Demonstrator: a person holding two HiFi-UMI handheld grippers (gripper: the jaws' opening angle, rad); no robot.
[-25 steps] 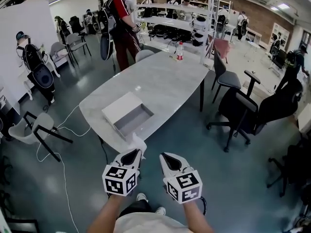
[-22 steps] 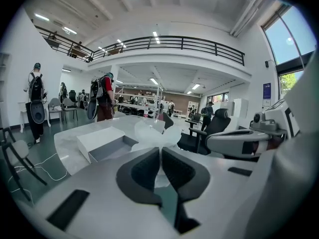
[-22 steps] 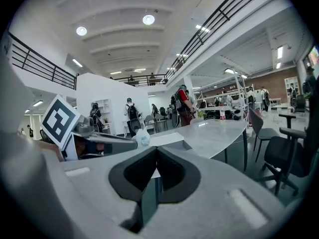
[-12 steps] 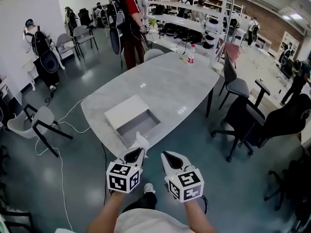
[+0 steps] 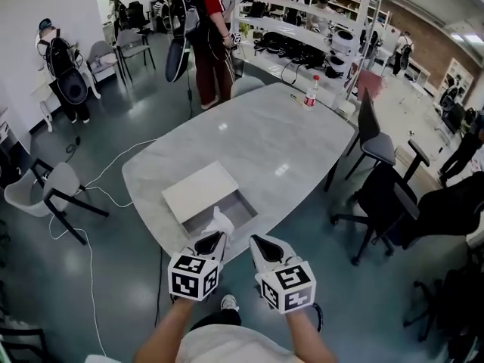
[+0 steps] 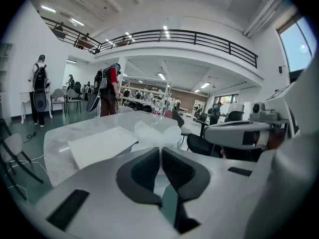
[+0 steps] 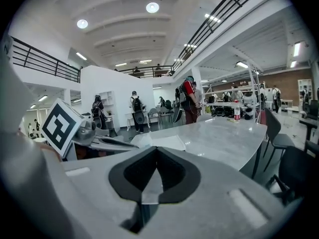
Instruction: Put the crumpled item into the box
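A white crumpled item [image 5: 220,222] sticks out of my left gripper [image 5: 214,237], which is shut on it. It hangs over the near edge of the white box [image 5: 198,192], whose open grey compartment [image 5: 230,213] faces me on the marble table [image 5: 265,142]. In the left gripper view the crumpled item [image 6: 157,132] bulges just past the closed jaws [image 6: 160,152], and the box [image 6: 99,146] lies to the left. My right gripper [image 5: 255,240] hovers beside it off the table's near edge, shut and empty [image 7: 156,152].
A bottle [image 5: 310,91] stands at the table's far end. A person with a backpack [image 5: 210,29] stands beyond the table. Black office chairs [image 5: 378,195] sit to the right, a white chair [image 5: 41,195] and floor cables [image 5: 98,180] to the left.
Both grippers have come forward toward the table. The crumpled item, earlier short of the table edge, now hangs over the box's near edge.
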